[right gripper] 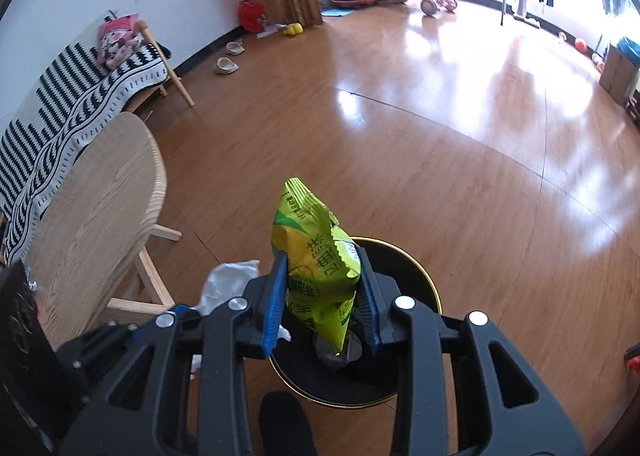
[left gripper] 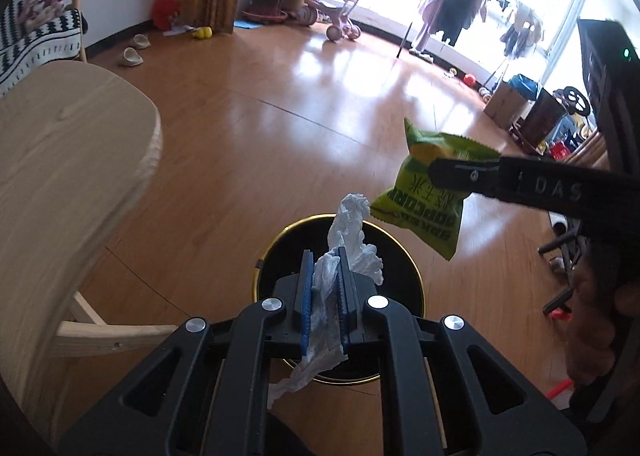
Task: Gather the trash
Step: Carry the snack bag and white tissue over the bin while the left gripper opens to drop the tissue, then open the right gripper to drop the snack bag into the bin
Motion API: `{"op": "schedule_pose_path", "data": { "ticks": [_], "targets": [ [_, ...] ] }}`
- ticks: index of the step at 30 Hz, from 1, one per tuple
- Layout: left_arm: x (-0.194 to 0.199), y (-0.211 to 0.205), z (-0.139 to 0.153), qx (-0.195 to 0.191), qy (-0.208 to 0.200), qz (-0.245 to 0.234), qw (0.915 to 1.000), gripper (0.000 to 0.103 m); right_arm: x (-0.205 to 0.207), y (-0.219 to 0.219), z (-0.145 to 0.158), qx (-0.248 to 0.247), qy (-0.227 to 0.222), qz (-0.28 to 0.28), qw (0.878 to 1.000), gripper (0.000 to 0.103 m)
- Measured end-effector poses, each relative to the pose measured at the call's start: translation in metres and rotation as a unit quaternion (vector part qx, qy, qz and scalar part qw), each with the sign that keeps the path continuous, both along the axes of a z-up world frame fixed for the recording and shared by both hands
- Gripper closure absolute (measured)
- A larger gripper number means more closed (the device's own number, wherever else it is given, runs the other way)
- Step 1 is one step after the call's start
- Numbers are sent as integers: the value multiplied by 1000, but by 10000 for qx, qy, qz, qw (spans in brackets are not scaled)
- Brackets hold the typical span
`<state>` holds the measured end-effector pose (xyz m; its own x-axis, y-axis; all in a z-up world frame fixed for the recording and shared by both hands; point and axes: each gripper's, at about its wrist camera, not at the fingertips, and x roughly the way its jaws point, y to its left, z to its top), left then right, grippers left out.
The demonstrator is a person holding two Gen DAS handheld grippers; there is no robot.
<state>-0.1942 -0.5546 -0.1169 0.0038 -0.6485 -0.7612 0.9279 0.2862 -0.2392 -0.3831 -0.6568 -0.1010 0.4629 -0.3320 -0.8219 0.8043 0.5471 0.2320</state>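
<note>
Your left gripper is clenched on a crumpled white tissue — the blue pads press its middle, with loose ends sticking out above and below the jaws. It hangs directly over the open mouth of a black bin with a gold rim that stands on the wooden floor.

Your right gripper grips a green snack bag between its blue pads; the bag stands upright in the jaws, its crimped top edge pointing away from the camera. In the left wrist view that bag sits just beside the tissue, up and to the right, above the bin's far rim. In the right wrist view the bag is over the bin's opening, where some dark, indistinct rubbish lies inside.

To the left of the bin stands a pale wooden chair; behind it — against the wall — a seat draped with a black-and-white patterned blanket.
</note>
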Motion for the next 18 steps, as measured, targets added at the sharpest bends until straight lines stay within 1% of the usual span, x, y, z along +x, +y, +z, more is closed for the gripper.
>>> {"op": "schedule_pose_path", "data": {
  "ticks": [5,6,8,10,11,12,13,18],
  "targets": [
    [-6,-15,-14,45,55,-176,9998,93,4,-4,0,42,-15,-48,10000,70],
    [-7,-18,-17,52,65,-198,9998,92,11,-1,3,43,-5,-60,10000,70],
    [-7,-20,-19,76,98,-243,9996,90,13,-2,3,69,14,-97,9999,70],
    [-7,-20,-20,100,62,-268,9996,75,11,-2,2,116,13,-150,9998,70],
    [-6,-21,-19,85,43,-267,9996,55,10,-3,1,140,7,-166,9998,70],
    [-7,-20,-18,37,11,-229,9997,39,8,-4,0,153,3,-172,9997,70],
    [-7,-18,-17,-14,-12,-202,9998,36,10,-4,-1,168,7,-171,9997,70],
    [-5,-15,-10,-70,-48,-209,9997,34,16,-4,-4,222,133,-124,9996,70]
  ]
}}
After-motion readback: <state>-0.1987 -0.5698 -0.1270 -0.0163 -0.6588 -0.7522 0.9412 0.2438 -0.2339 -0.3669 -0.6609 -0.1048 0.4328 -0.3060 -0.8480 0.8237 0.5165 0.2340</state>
